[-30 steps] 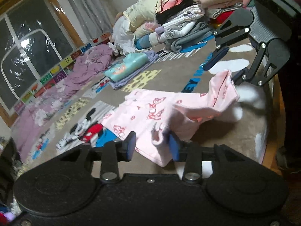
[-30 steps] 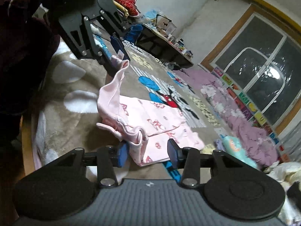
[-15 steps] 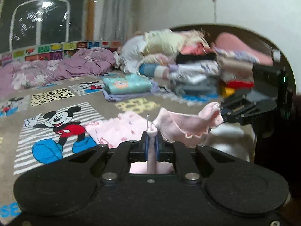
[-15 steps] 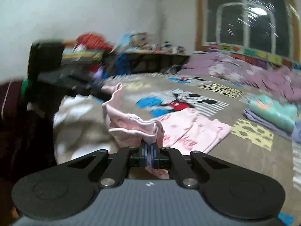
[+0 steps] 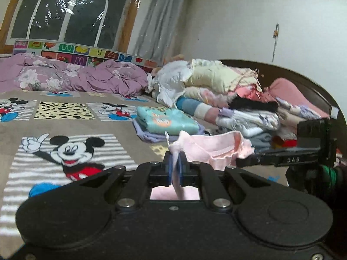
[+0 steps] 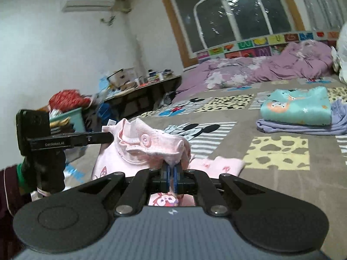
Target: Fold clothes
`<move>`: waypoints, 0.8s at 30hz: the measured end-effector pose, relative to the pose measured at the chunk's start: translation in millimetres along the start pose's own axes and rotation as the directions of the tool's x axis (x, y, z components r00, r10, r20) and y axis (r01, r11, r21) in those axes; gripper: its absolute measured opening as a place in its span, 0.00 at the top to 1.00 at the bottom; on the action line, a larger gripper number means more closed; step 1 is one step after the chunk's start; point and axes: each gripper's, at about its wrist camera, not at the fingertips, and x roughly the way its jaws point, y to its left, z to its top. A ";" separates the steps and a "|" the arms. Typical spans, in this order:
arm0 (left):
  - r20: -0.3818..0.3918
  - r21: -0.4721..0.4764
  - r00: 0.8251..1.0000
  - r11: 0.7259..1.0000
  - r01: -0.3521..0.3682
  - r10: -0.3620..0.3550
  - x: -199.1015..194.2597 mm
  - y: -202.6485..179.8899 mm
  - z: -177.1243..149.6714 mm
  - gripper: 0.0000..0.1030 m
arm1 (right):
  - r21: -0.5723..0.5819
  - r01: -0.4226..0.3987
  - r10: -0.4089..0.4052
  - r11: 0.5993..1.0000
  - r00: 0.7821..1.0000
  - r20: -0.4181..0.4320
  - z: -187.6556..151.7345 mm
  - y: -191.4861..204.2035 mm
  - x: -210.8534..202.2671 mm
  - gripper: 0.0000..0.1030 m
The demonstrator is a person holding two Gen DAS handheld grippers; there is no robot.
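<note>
**Colours and patterns on the bed**

Garment [image 6: 138,151]: pale pink, small red cartoon prints. Blanket [image 5: 26,130]: grey-brown, with striped mouse-cartoon panels and yellow panels with dark spots. Quilt [image 5: 86,80]: mauve, white flowers. Folded top [image 6: 297,108]: teal, orange-and-white print, on lilac cloth [image 6: 303,126]. Gripper pads [image 5: 170,169]: blue.
</note>
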 end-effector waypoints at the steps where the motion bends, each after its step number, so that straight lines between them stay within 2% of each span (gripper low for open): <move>1: 0.006 -0.003 1.000 1.000 -0.001 0.001 6.7 6.1 1.8 0.96 | 0.015 0.004 -0.004 1.000 1.000 0.004 2.2 -6.1 5.9 0.95; 10: 0.008 -0.060 1.000 0.998 -0.004 0.005 49.0 42.3 0.7 0.97 | 0.182 0.016 -0.011 0.983 1.000 -0.025 9.9 -62.5 56.0 0.95; 17: -0.070 -0.117 0.997 0.992 -0.047 0.039 70.9 58.7 -9.6 0.97 | 0.300 0.014 0.012 0.954 0.996 -0.087 -0.5 -90.8 82.9 0.95; 22: -0.142 -0.129 0.987 0.987 -0.097 0.079 88.4 64.5 -17.7 0.97 | 0.383 0.032 0.019 0.923 0.992 -0.127 -7.2 -106.6 93.5 0.95; 24: -0.169 -0.135 0.980 0.983 -0.125 0.101 94.4 67.3 -20.6 0.97 | 0.398 0.051 0.000 0.916 0.992 -0.127 -9.5 -111.4 95.3 0.90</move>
